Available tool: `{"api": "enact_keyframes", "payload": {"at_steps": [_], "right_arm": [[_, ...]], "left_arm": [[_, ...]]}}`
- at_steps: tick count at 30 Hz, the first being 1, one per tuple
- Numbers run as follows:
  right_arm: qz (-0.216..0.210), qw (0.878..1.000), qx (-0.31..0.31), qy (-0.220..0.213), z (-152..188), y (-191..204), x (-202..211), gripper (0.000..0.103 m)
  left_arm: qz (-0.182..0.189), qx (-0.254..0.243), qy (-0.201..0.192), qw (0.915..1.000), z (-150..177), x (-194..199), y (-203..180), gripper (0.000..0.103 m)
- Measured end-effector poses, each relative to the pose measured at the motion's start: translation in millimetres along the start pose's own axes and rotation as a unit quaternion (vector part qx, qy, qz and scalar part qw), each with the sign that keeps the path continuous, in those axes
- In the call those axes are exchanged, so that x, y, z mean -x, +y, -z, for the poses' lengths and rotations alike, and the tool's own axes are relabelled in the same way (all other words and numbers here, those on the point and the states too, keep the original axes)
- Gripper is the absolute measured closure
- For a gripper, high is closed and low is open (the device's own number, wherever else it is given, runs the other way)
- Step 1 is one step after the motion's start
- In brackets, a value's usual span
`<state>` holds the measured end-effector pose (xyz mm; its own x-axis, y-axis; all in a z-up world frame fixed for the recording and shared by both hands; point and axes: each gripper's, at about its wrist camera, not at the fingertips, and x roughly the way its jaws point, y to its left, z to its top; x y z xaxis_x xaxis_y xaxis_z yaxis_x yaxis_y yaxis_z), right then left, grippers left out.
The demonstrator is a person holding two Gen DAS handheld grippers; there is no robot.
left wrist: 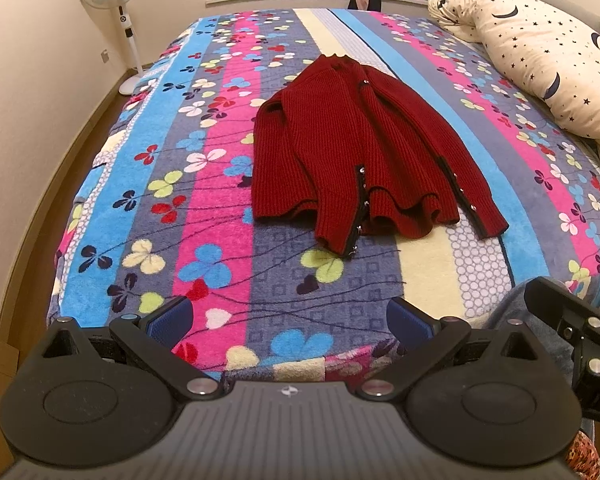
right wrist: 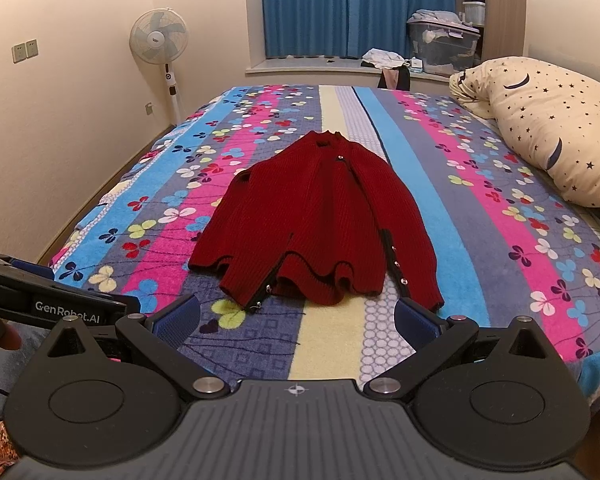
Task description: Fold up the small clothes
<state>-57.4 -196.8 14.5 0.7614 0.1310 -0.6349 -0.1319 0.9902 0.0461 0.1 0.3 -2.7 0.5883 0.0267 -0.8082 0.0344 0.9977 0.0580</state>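
A dark red knitted cardigan (left wrist: 352, 148) lies in the middle of the bed, collar away from me, both sleeves folded in over the body, hem rumpled. In the right wrist view the same cardigan (right wrist: 320, 220) has its right sleeve cuff close to my right fingertip. My left gripper (left wrist: 290, 320) is open above the bed's near edge, well short of the hem, with nothing between its blue pads. My right gripper (right wrist: 298, 318) is open too, just before the hem. The right gripper's body (left wrist: 572, 320) shows at the left view's right edge.
The bed carries a striped floral blanket (left wrist: 220, 208). A star-and-moon pillow (left wrist: 540, 52) lies along its right side. A standing fan (right wrist: 160, 44) is by the left wall. Blue curtains (right wrist: 352, 8), a window ledge with clothes and storage boxes (right wrist: 444, 44) are at the back.
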Motion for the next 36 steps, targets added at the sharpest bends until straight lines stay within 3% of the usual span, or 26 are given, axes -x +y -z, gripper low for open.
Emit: {"api": "enact_keyframes", "payload": {"at_steps": [20,24,27,30,33,36], "right_arm": [[-0.005,0.999,-0.025,0.025,-2,-11,-27,0.001],[0.016,0.999,-0.037,0.022,-6,-28,-48,0.001],[0.055,0.997,-0.055,0.029,-6,-53,-79,0.001],[0.088,0.991,-0.085,0.059,-3,-81,-117,0.001],[0.102,0.984,-0.116,0.087,-1,-101,-148,0.001],[0.103,0.978,-0.147,0.109,-1,-117,-167,0.001]], "left_arm": [[-0.006,-0.011,0.033,0.9994,-14,-32,-8,0.0],[0.008,-0.007,0.035,0.9993,-27,-52,-7,0.0],[0.003,-0.039,0.017,0.9991,-41,-75,-18,0.0],[0.02,-0.085,0.006,0.9962,-55,-113,-34,0.0],[0.027,-0.134,0.024,0.9903,-64,-171,-53,0.0],[0.069,-0.156,0.087,0.9815,-69,-233,-64,0.001]]}}
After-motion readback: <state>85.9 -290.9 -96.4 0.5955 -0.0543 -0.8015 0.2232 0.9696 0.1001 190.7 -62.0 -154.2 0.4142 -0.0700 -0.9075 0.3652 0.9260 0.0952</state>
